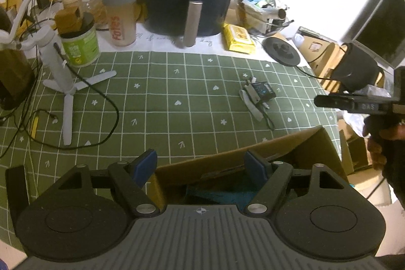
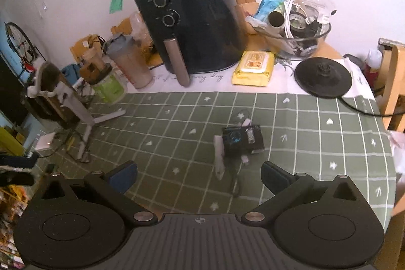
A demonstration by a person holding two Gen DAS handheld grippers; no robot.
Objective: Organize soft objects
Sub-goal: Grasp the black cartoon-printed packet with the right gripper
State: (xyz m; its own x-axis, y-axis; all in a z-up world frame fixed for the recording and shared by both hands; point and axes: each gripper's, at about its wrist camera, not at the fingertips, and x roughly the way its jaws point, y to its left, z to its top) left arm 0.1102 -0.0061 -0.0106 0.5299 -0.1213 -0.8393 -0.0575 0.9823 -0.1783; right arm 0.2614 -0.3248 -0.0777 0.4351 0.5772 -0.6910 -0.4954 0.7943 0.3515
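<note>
An open cardboard box (image 1: 316, 141) stands at the near edge of the green checked tablecloth (image 1: 164, 98), and a teal soft cloth (image 1: 220, 194) lies inside it. My left gripper (image 1: 200, 166) hovers open over the box's left end, with nothing between its blue pads. A small black pouch with a white strap and a thin cord (image 2: 241, 139) lies on the cloth, also seen in the left wrist view (image 1: 260, 92). My right gripper (image 2: 198, 176) is open and empty, just short of the pouch. A person's hand (image 1: 379, 143) shows at the right edge.
Along the wall stand a black air fryer (image 2: 197, 24), a yellow wipes pack (image 2: 254, 66), a black kettle base (image 2: 324, 77) with its cord, a glass bowl of clutter (image 2: 301, 37), a shaker bottle (image 1: 121, 17) and a green jar (image 1: 81, 44). A white tripod (image 1: 65, 85) and cables lie left.
</note>
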